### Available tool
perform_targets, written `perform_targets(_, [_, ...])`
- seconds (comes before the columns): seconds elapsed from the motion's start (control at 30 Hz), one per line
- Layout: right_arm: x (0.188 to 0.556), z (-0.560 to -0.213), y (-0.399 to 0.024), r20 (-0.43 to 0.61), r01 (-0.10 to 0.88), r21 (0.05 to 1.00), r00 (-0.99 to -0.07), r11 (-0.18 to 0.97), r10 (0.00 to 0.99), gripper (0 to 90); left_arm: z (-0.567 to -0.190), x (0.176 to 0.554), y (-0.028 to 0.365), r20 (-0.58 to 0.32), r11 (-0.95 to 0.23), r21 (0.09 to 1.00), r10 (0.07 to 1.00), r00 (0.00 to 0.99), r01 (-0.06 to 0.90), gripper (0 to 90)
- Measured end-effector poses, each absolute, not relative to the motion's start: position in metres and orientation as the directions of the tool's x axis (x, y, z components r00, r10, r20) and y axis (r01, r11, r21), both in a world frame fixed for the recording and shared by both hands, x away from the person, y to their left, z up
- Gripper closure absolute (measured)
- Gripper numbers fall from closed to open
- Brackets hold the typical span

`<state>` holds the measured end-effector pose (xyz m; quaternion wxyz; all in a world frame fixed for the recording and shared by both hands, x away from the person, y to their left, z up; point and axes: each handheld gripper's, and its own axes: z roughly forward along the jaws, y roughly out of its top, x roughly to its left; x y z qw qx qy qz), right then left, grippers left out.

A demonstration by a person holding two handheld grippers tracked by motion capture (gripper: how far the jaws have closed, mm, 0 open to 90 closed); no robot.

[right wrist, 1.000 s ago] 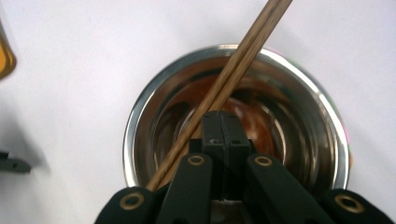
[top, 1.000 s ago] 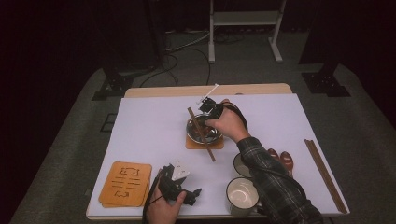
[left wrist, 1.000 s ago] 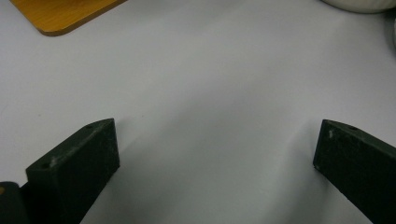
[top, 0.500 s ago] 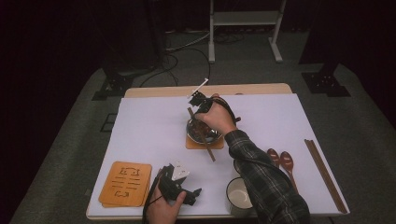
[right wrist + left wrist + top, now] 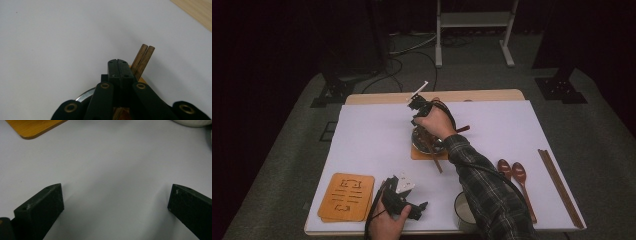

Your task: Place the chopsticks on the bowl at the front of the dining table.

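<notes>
High view: right gripper over the far rim of the metal bowl, which sits on an orange mat mid-table. Pair of chopsticks laid across the bowl, near ends jutting toward the person. Left gripper resting at the near edge, beside a wooden board. Risk here: a clenched claw nudging the sticks could roll them off the rim or tip the bowl off its mat. Dark strokes on the board, too small to read; no brand anywhere.

Left gripper view: left gripper released, jaws wide apart over bare white table cover, nothing between them. Corner of the board at the top. Little hazard from this side beyond giving the bowl no steadying. No writing.

Right gripper view: right gripper clenched, jaws pressed flat together, nothing seen between. Chopsticks' far ends just beyond and beside the tips, bowl rim below. Shut like this, cannot take the sticks; pushing on could scatter them. No label.
</notes>
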<state>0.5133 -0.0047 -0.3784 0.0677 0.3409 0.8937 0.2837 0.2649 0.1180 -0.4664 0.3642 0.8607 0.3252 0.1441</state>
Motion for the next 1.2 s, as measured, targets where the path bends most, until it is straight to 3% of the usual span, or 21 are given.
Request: perform_targets(1.2, [0.520,-0.375,-0.035,0.039,0.588,0.565,-0.720,0.579,0.693,89.9,-0.466,0.265,0.118,0.011,-0.523,0.721,0.665,0.747,0.454,0.0])
